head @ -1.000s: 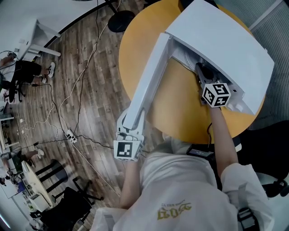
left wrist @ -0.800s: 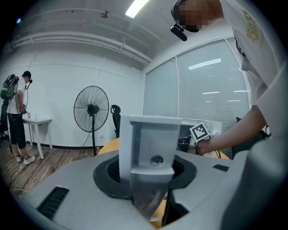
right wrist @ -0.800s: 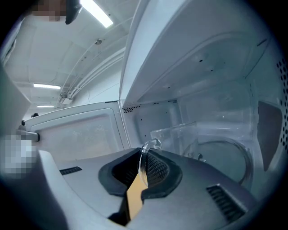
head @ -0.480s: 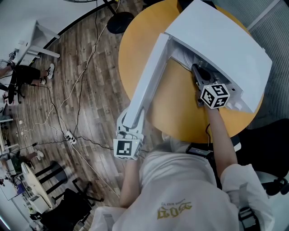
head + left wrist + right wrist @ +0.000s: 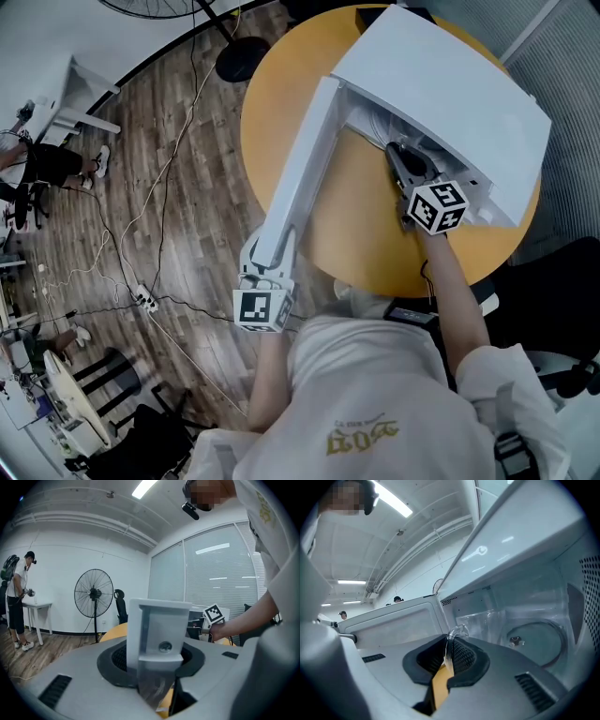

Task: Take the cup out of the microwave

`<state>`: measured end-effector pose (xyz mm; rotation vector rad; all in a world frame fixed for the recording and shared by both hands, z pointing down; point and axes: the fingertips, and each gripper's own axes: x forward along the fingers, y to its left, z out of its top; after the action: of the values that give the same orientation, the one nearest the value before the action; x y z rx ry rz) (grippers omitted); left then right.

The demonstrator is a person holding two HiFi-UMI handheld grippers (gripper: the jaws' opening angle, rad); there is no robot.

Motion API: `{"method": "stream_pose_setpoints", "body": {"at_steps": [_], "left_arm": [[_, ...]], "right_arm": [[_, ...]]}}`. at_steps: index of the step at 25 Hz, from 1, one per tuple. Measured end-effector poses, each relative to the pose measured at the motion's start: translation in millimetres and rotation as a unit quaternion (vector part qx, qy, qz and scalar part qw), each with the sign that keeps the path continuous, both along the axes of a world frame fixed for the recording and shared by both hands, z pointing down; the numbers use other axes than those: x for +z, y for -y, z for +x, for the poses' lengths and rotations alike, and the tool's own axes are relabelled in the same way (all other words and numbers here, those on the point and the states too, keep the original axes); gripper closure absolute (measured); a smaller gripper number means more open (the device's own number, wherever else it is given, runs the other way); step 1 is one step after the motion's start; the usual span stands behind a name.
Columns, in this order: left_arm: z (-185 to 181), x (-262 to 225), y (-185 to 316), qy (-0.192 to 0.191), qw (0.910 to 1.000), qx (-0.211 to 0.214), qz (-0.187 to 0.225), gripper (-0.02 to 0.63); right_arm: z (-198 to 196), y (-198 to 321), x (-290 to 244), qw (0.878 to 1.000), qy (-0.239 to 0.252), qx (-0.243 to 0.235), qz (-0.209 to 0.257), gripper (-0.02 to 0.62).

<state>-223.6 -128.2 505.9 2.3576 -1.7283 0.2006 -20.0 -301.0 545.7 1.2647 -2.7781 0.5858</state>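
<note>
A white microwave (image 5: 450, 84) stands on a round yellow table (image 5: 281, 103) with its door (image 5: 305, 164) swung open to the left. My left gripper (image 5: 267, 255) (image 5: 157, 667) is shut on the door's free end, a white bracket (image 5: 157, 630) between its jaws. My right gripper (image 5: 396, 157) (image 5: 449, 656) reaches into the microwave's opening and is shut on the curved handle (image 5: 454, 637) of a clear glass cup (image 5: 483, 623). The cup hangs in front of the glass turntable ring (image 5: 536, 641). In the head view the cup is too faint to make out.
The table's edge runs close under my right arm. Cables (image 5: 141, 300) and a power strip lie on the wooden floor at left. A standing fan (image 5: 93, 595) and a person (image 5: 18, 602) by a white desk are beyond the table. A black chair (image 5: 553, 309) stands at right.
My right gripper has drawn back a little from the microwave's cavity and risen slightly, still shut on the cup's handle. The left gripper has stayed on the door.
</note>
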Motion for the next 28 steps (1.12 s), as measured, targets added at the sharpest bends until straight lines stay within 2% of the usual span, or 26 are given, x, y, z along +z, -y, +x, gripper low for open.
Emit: {"method": "stream_pose_setpoints", "body": {"at_steps": [28], "left_arm": [[-0.7, 0.7, 0.4, -0.005, 1.0000, 0.000, 0.001, 0.430]], "right_arm": [[-17.1, -71.3, -6.9, 0.997, 0.007, -0.075, -0.004, 0.571]]}}
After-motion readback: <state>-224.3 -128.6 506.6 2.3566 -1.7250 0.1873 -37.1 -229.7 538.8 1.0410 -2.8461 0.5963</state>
